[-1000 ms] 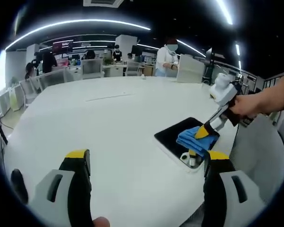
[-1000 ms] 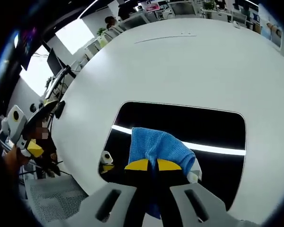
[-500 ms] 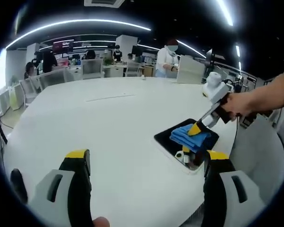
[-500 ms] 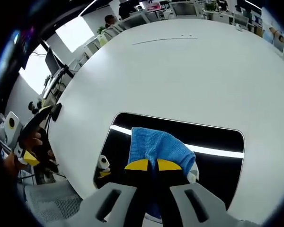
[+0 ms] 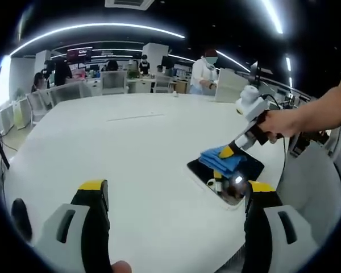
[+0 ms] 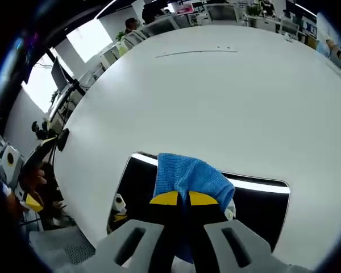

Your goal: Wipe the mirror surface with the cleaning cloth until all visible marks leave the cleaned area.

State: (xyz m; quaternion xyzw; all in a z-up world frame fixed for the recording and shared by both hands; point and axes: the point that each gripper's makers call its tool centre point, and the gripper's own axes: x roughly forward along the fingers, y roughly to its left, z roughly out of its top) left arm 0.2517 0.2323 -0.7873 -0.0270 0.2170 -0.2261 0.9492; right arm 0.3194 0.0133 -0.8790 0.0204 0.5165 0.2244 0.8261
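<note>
A dark rectangular mirror (image 5: 238, 170) (image 6: 261, 210) lies flat on the white table (image 5: 131, 148) (image 6: 216, 96), near its right edge in the left gripper view. My right gripper (image 6: 184, 198) (image 5: 226, 152) is shut on a blue cleaning cloth (image 6: 190, 176) (image 5: 223, 159), pressing it on the mirror's far edge. A person's hand (image 5: 281, 126) holds that gripper. My left gripper (image 5: 173, 193) stands open above the table's near part, left of the mirror, with nothing between its jaws. A bright strip of light reflects across the glass (image 6: 256, 186).
People (image 5: 206, 73) and office desks (image 5: 111, 82) stand beyond the table's far edge. A grey mesh chair (image 5: 312, 187) sits past the table's right edge. The left gripper and its holder's hand (image 6: 25, 182) appear at the left in the right gripper view.
My right gripper has slid the cloth across the mirror away from its near end toward its far edge. The left gripper has stayed where it was.
</note>
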